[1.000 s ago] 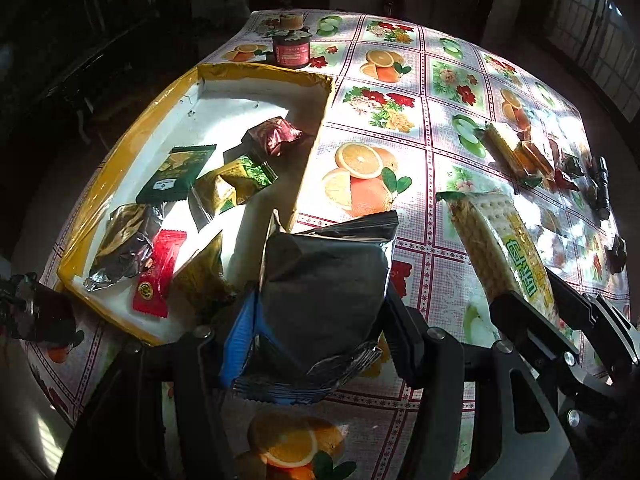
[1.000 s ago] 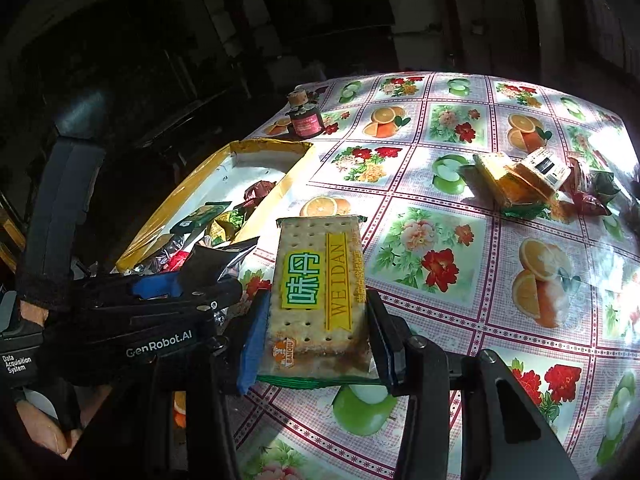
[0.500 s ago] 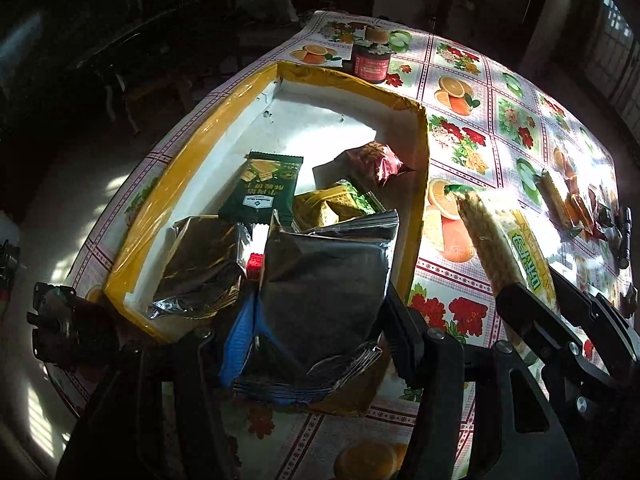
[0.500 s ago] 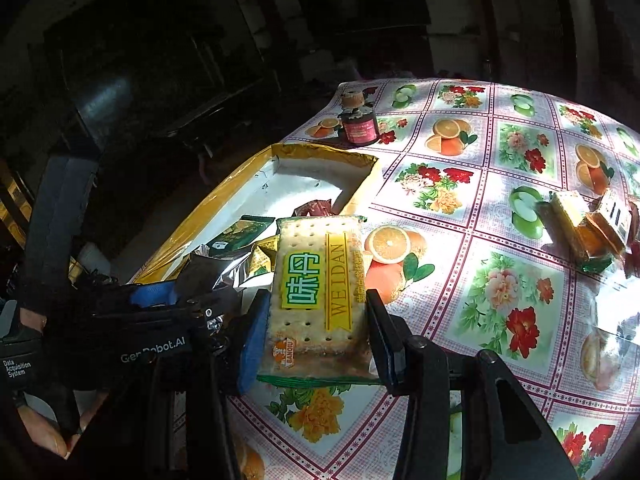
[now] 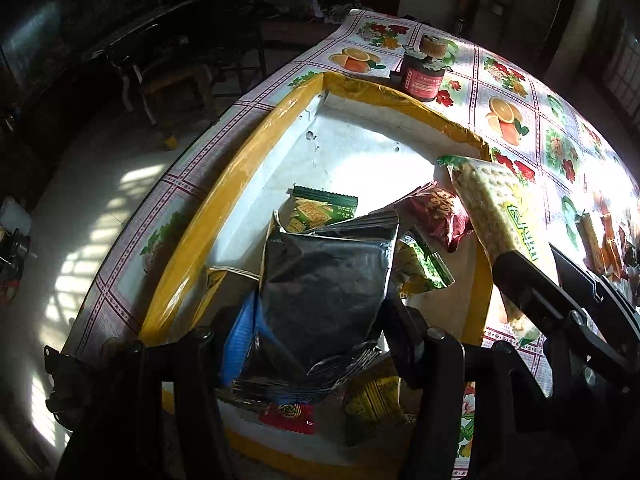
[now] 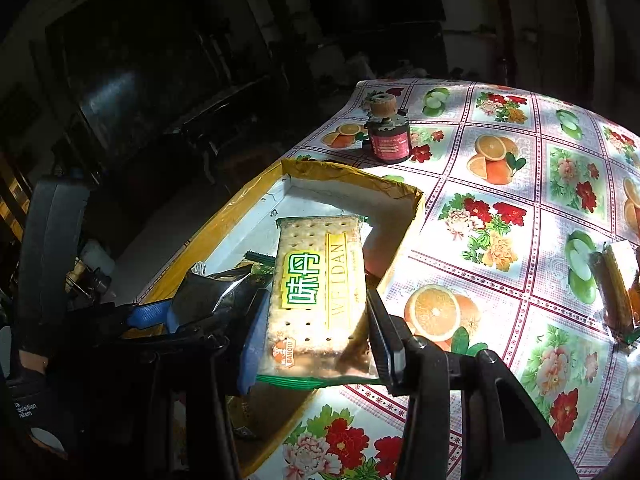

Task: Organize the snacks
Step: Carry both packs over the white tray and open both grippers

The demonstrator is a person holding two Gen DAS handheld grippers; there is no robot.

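Observation:
My left gripper (image 5: 316,320) is shut on a dark silvery snack pouch (image 5: 324,284) and hangs over the near half of the yellow-rimmed white box (image 5: 248,168). Inside the box lie several packets, among them a green cracker packet (image 5: 320,208), a maroon packet (image 5: 436,212) and a red packet (image 5: 288,416). My right gripper (image 6: 316,320) is shut on a cracker pack (image 6: 320,288) with a green and yellow label, held over the box's right wall (image 6: 400,236). The cracker pack (image 5: 500,216) and the right gripper's arm also show in the left wrist view.
A dark red jar (image 5: 424,76) with a wooden knob stands just beyond the box's far wall on the fruit-and-flower tablecloth (image 6: 500,208). More snack packs (image 6: 616,288) lie at the table's right. The table's left edge drops to a pale floor (image 5: 80,216).
Both grippers have carried their packs leftward, from above the tablecloth beside the box to over the box. The grips have not altered.

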